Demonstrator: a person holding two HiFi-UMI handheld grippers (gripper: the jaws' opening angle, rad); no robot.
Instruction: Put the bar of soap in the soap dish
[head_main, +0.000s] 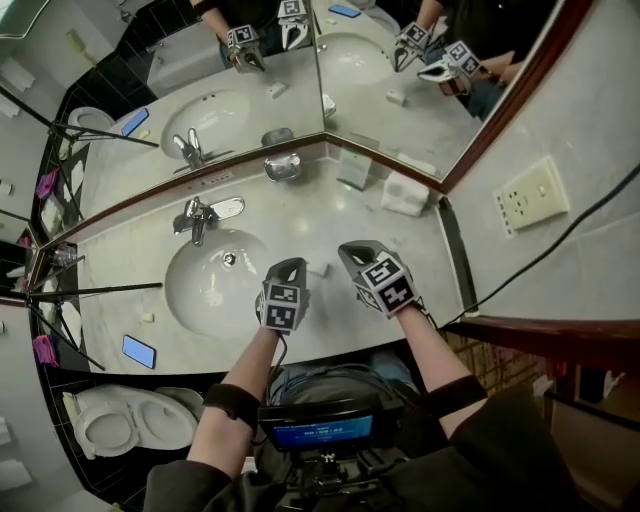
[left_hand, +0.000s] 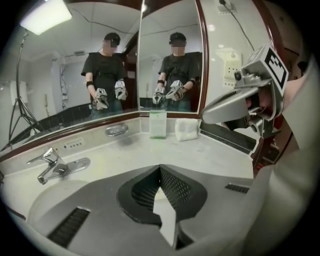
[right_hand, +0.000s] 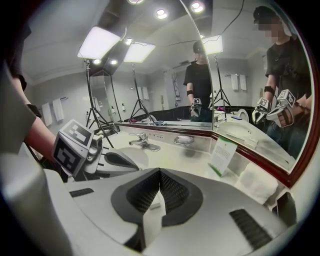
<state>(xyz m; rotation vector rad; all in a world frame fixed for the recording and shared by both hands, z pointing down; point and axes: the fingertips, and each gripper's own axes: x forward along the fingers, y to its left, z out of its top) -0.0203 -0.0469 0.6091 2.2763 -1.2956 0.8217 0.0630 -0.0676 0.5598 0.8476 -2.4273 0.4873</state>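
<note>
On marble counter (head_main: 425, 262) | soap (head_main: 318, 268) beside sink (head_main: 205, 285) | left claw (head_main: 289, 263), right claw (head_main: 350, 248) pressed together

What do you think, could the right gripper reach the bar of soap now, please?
Probably yes: the bar of soap lies uncovered just before the right gripper, but its shut jaws must open.

Soap bar (right_hand: 155, 204) half hidden behind pads of right claw (right_hand: 159, 172), card (left_hand: 158, 123) print too small to read
</note>
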